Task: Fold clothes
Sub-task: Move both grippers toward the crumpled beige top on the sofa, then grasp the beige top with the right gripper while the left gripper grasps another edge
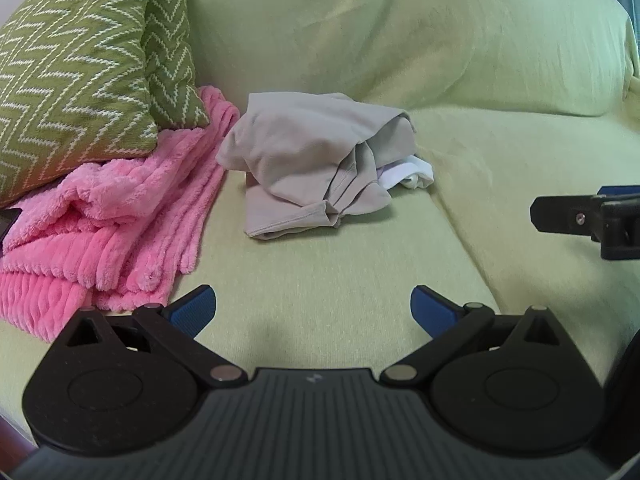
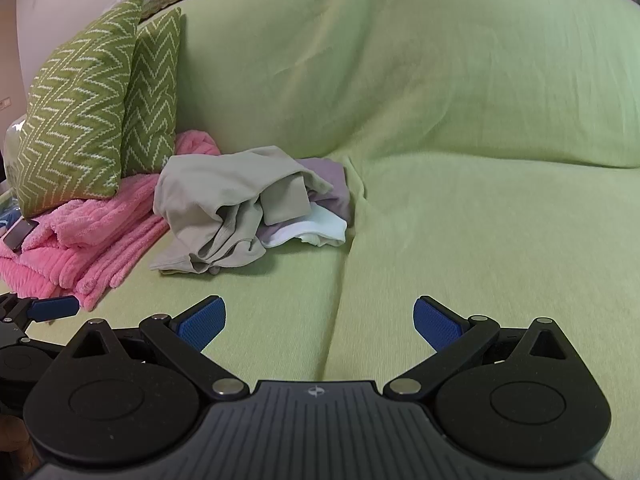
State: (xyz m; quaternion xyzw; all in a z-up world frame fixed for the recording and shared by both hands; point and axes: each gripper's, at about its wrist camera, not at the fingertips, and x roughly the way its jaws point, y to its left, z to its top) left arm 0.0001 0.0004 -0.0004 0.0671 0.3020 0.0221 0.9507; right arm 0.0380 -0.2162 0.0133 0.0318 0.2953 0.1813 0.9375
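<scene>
Nothing is folded yet: the crumpled beige garment (image 1: 308,164) lies heaped on the green sofa (image 1: 460,60) seat just beside the pink blanket (image 1: 116,216), while the left gripper (image 1: 313,308) and right gripper (image 2: 319,320) hover short of it, jaws wide apart and empty.

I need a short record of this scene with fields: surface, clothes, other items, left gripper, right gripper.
surface: light green sofa cover
clothes: crumpled beige garment heaped on a white cloth and a mauve cloth, unfolded
other items: pink fluffy blanket; two green zigzag cushions resting on it
left gripper: jaws open, empty
right gripper: jaws open, empty
</scene>
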